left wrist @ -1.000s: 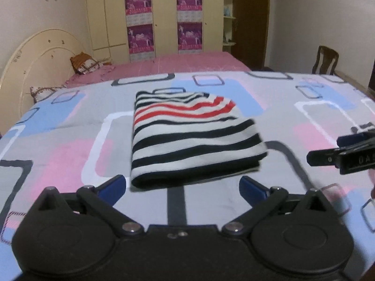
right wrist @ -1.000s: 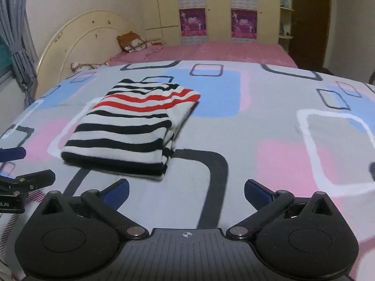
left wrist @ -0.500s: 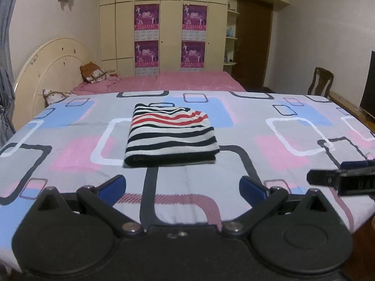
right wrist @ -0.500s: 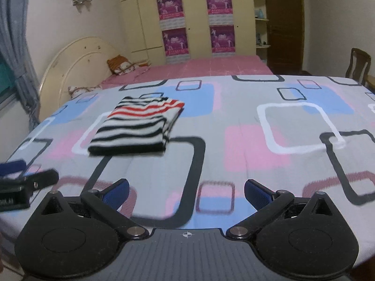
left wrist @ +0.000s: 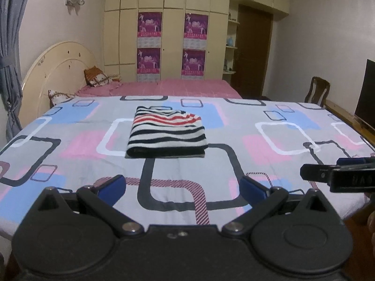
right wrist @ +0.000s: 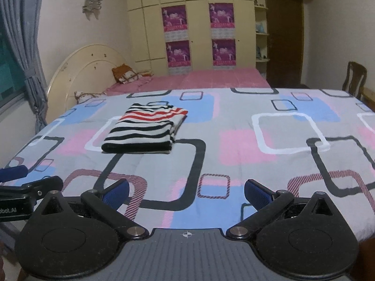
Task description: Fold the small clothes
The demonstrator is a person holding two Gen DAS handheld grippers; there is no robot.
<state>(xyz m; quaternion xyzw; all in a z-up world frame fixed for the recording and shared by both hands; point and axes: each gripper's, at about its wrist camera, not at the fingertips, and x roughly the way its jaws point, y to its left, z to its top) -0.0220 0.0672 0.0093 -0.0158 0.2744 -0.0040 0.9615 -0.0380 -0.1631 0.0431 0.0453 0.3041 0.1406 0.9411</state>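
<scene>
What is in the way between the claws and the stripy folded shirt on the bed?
Nothing visible. Only flat patterned bedsheet lies between the open left claw and the stripy shirt, and between the open right claw and it. Neither claw touches the shirt.

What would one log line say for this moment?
black, white and red striped folded garment: lying on patterned bedsheet | left tool: open, empty | right tool: open, empty

Both claws drawn back, striped garment (left wrist: 166,132) farther off, more bedspread (left wrist: 234,126) visible
</scene>
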